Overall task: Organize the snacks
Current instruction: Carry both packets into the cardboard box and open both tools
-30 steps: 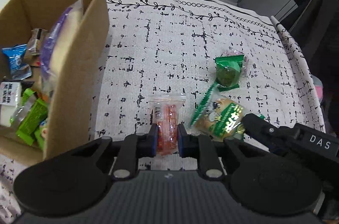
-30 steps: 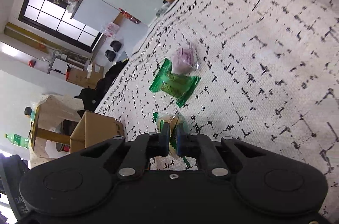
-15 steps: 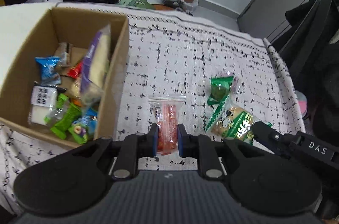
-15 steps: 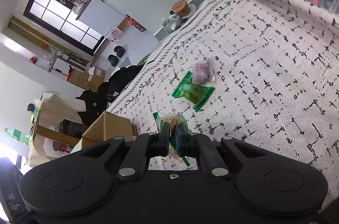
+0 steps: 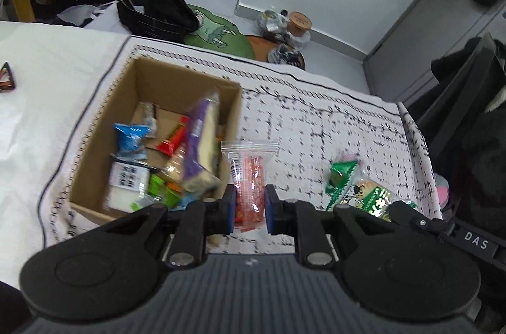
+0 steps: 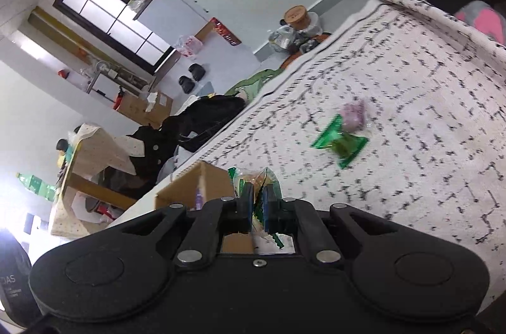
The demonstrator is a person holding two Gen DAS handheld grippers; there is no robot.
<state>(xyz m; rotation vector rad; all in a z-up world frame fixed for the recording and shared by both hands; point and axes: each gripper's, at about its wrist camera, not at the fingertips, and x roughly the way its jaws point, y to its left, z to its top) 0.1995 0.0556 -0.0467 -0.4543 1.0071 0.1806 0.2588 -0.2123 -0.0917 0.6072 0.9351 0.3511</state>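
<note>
The clear packet of red snacks (image 5: 249, 179) hangs pinched between the two fingers of the left gripper (image 5: 249, 206), held by its lower end with its sealed top pointing away, lifted off the cloth and just beside the near right wall of the cardboard box (image 5: 234, 100). The right gripper (image 6: 256, 206) is likewise closed on a snack, a green and gold packet (image 5: 373, 199), gripped by a crimped end and held above the cloth toward its right edge. The box stands on the left part of the patterned cloth (image 5: 316, 128) and is already well filled, with a tall purple and yellow packet (image 5: 200, 144) leaning against its right wall, a blue packet (image 5: 131, 139) and a white one (image 5: 126, 179) lower in. Two more snacks lie on the cloth near its right edge, touching each other: a green wrapped sweet (image 6: 341, 144) and a small pink one (image 6: 354, 116). The step in hand looks like carrying both packets over the box. To do it well, the left gripper should clear the box wall before letting go, and aim for the open far left part so the red packet does not catch on the leaning purple one; the right should follow once the left is out of the way, to avoid the grippers knocking together.
</note>
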